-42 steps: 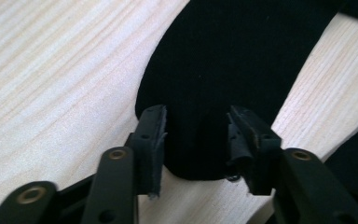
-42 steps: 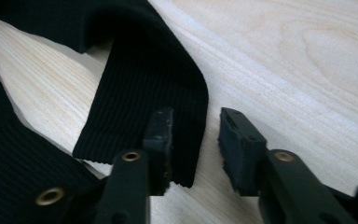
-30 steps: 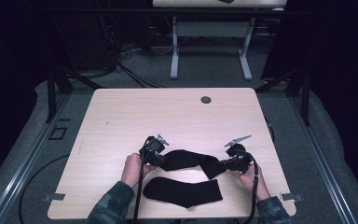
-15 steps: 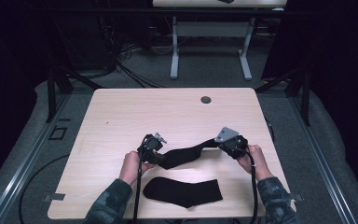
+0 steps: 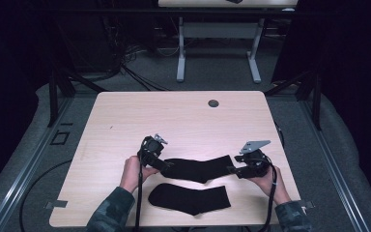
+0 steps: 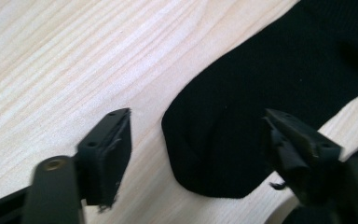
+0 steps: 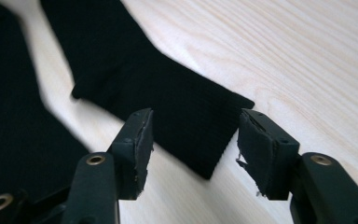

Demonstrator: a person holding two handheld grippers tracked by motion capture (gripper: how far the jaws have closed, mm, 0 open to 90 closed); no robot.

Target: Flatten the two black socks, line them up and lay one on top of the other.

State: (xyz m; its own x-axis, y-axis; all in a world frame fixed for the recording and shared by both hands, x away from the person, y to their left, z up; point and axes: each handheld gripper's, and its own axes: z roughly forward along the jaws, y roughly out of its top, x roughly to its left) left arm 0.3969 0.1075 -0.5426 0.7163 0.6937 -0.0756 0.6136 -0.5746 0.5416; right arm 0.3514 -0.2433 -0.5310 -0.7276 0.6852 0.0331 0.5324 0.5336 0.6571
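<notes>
The surface (image 5: 125,121) carries two black socks, and the big change is on the far sock (image 5: 200,167). A second ago it hung stretched between the two grippers, clamped at both ends; half a second ago its right end was raised off the wood. Now it lies flat, released at both ends. The near sock (image 5: 190,198) has not shifted and lies just behind both grippers, toward the person.

The left gripper (image 5: 160,164) has just been opening. In the left gripper view its jaws stand wide with the rounded toe end of the far sock (image 6: 223,135) lying between them on the wood, and the pads (image 6: 121,144) press on nothing. The right gripper (image 5: 233,170) has likewise just been opening. In the right gripper view the cuff end (image 7: 200,126) lies straight ahead between its moderately spread jaws, again untouched. Both hands sit at the sock's two ends, left hand (image 5: 133,171) at the toe, right hand (image 5: 270,181) at the cuff.

My reading is that the spreading of this sock is finished: it is laid out straight, roughly parallel to the near one, so the pair looks ready for the next step, likely stacking or folding, which would call for a fresh grip.

No brand, label or writing can be read on the socks, the grippers or the surface; the knit is plain black throughout.
</notes>
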